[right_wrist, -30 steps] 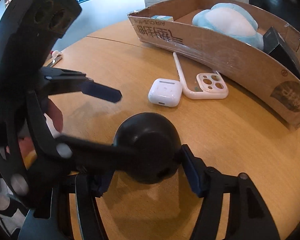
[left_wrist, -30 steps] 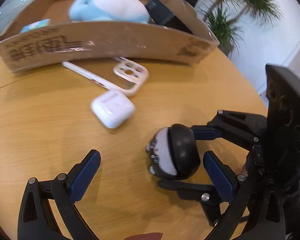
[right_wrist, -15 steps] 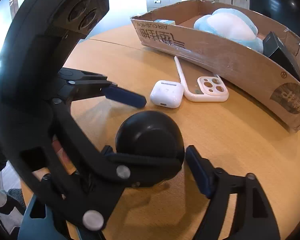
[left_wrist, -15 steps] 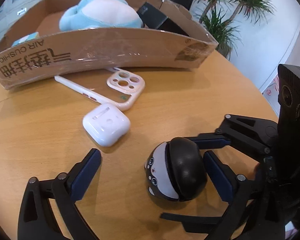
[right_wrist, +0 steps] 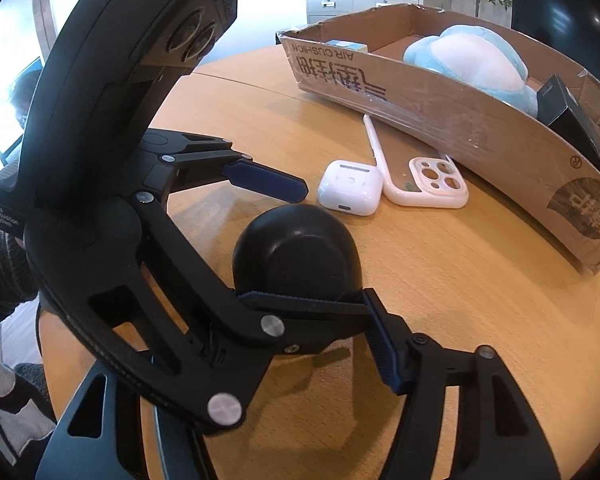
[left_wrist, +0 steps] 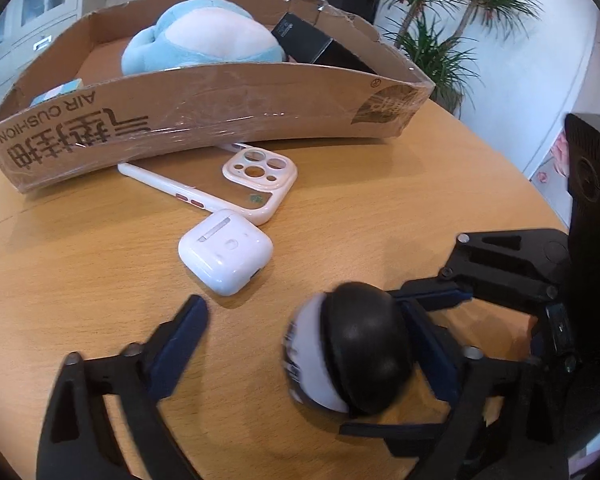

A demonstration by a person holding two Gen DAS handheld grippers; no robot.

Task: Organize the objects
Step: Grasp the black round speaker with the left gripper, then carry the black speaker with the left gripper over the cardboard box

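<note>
A round black and white gadget lies on the wooden table and also shows in the right wrist view. My left gripper is open, and the gadget sits between its fingers against the right one. My right gripper is open around the same gadget from the other side. A white earbud case and a white phone case lie in front of the cardboard box; both also show in the right wrist view, earbud case, phone case.
The box holds a blue plush toy, a black carton and a small light box. The round table ends near the right. Potted plants stand behind.
My left gripper has moved forward and toward the box, so the earbud case and phone case are nearer. The gadget has stayed between the fingers of both grippers.
</note>
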